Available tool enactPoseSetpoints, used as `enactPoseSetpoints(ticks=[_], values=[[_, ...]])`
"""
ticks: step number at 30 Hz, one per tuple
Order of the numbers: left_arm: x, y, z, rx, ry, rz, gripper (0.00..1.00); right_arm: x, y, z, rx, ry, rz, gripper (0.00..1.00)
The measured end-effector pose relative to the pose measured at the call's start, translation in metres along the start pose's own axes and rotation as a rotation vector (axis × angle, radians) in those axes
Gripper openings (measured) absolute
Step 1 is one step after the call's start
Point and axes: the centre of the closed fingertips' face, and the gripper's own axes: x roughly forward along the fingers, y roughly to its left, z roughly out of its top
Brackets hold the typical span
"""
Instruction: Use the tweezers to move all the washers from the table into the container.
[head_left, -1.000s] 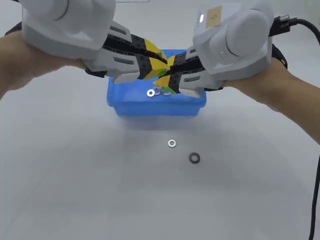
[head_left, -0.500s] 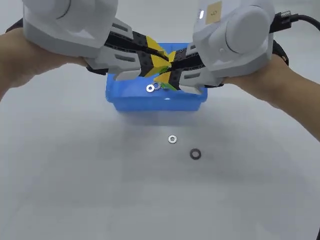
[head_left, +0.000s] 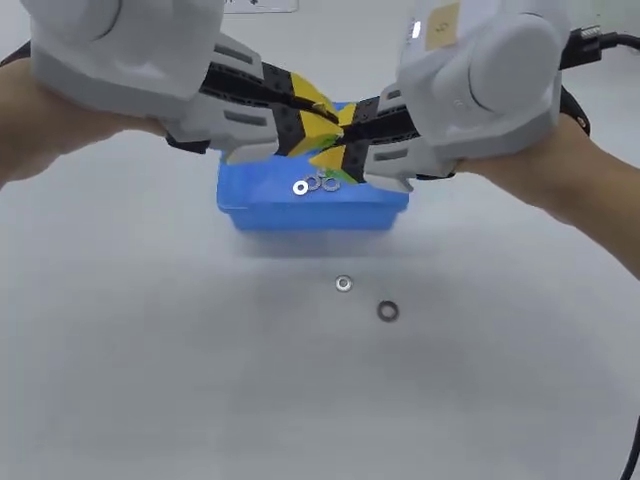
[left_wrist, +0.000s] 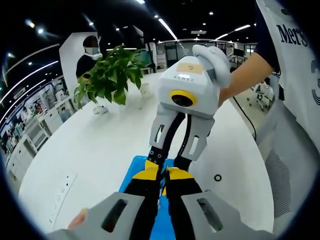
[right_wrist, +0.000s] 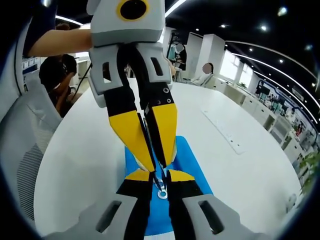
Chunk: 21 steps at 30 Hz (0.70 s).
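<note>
Above blue container (head_left: 310, 215), left gripper (head_left: 318, 112) pinched narrow on tweezers (right_wrist: 158, 176); right gripper (head_left: 338, 150) tip to tip with it, also narrow, grip impossible to tell. Few washers (head_left: 301, 187) inside, near front wall. Two loose washers (head_left: 344, 285) just outside that wall on bare table (head_left: 150, 380), open room all around.

White table (head_left: 150, 380): blue container (head_left: 310, 214), silver washer (head_left: 344, 285), dark washer (head_left: 388, 312)
</note>
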Motion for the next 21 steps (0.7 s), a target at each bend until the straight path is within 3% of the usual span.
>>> enactPoseSetpoints(ticks=[7, 11, 21], values=[[-0.01, -0.015, 0.015, 0.011, -0.014, -0.001, 0.08, -0.018, 0.014, 0.009, -0.021, -0.006, -0.004, 0.12], [-0.017, -0.029, 0.023, 0.022, -0.018, 0.001, 0.08, -0.029, 0.028, 0.015, -0.025, -0.012, -0.003, 0.12], [-0.028, -0.062, 0.03, 0.035, -0.019, -0.011, 0.08, -0.043, 0.059, 0.023, -0.025, -0.02, 0.008, 0.11]])
